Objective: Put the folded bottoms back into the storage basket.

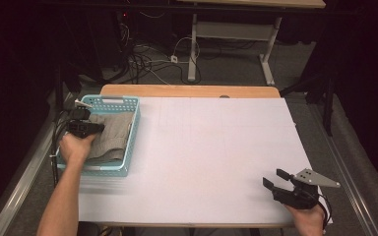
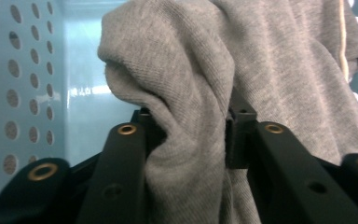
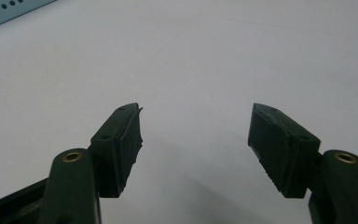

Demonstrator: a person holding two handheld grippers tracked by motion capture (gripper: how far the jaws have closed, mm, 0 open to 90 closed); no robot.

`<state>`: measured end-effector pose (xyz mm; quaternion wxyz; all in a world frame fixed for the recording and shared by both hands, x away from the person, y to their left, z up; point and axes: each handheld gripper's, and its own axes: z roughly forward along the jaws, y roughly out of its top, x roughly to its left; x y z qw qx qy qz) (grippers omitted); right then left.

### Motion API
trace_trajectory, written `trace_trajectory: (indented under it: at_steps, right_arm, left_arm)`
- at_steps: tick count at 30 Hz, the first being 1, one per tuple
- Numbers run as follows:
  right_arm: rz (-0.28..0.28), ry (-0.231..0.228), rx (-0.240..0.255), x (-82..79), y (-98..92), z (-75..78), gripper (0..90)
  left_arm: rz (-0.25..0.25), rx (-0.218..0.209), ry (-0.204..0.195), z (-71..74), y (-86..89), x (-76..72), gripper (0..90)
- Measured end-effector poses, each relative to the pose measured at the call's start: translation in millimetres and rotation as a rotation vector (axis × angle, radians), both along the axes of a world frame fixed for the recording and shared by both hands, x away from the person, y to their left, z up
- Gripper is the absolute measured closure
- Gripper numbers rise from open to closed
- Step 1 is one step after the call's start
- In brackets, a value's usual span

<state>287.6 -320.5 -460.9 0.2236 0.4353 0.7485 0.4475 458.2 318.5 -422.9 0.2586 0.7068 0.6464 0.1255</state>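
Observation:
A grey knit cloth (image 1: 113, 135) lies inside a light blue perforated basket (image 1: 110, 101) at the table's left edge. My left gripper (image 1: 96, 123) reaches into the basket from its near left side. In the left gripper view a thick fold of the cloth (image 2: 191, 70) bulges up between the jaws, and my left gripper (image 2: 189, 116) is shut on it with both pads against the fabric. My right gripper (image 1: 274, 178) rests low at the near right corner of the table, open, with nothing between its fingers. In its own view the right gripper (image 3: 196, 121) faces bare white tabletop.
A white sheet covers the table (image 1: 202, 147), with a wooden strip (image 1: 187, 91) along its far edge. The basket wall (image 2: 18, 84) stands close on the left in the left gripper view. A basket corner (image 3: 9, 11) shows far off. Cables and a desk frame (image 1: 194, 44) lie beyond.

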Motion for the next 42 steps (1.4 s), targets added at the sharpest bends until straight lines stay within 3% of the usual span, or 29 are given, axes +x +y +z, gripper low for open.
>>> trace_trajectory:
  at_steps: [7,12,18,21,36,37,42]
  right_arm:
    - [-0.001,-0.003,0.002,-0.1,-0.8,0.1,35.0]
    - [0.001,-0.002,0.000,-0.3,-0.2,0.2,35.0]
    - [0.001,-0.002,0.000,-0.1,0.4,0.1,35.0]
    - [0.004,-0.005,-0.002,-0.1,0.6,0.1,35.0]
    - [0.004,-0.007,0.002,-0.7,-0.2,0.6,35.0]
    - [0.005,-0.007,0.002,-0.8,-0.1,0.7,35.0]
    - [0.007,-0.010,-0.002,-1.2,0.5,0.8,35.0]
  left_arm:
    - [0.027,0.010,-0.017,3.6,3.0,-2.0,52.7]
    - [0.028,0.078,-0.026,14.2,3.4,-4.0,46.0]
    - [0.004,0.073,-0.096,35.8,0.9,-9.9,43.7]
    - [-0.008,0.061,-0.103,37.7,-1.7,-10.4,43.6]
    - [-0.080,-0.014,-0.048,10.7,-33.4,5.1,43.8]
    - [-0.081,-0.029,-0.033,4.4,-35.9,6.6,43.8]
    - [-0.100,-0.024,0.026,-8.9,-41.6,11.7,44.4]
